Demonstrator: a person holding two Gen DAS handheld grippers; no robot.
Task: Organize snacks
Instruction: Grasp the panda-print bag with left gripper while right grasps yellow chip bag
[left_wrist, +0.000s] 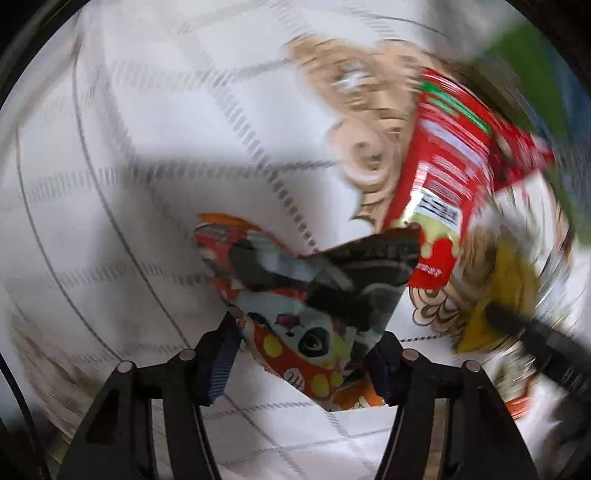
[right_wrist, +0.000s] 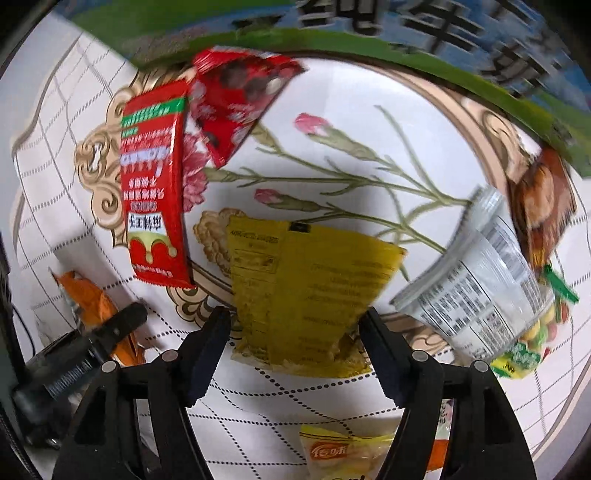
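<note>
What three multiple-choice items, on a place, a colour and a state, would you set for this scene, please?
1. The yellow packet lies:
A) on a plate
B) between the right gripper's fingers
C) inside a jar

2. The long packet beside it is:
A) blue
B) white
C) red

3. The left gripper is:
A) shut on the panda-print packet
B) open over bare cloth
C) out of view

Answers: B, the fingers flank its edges; C, its wrapper is red; A, both pads pinch it.
</note>
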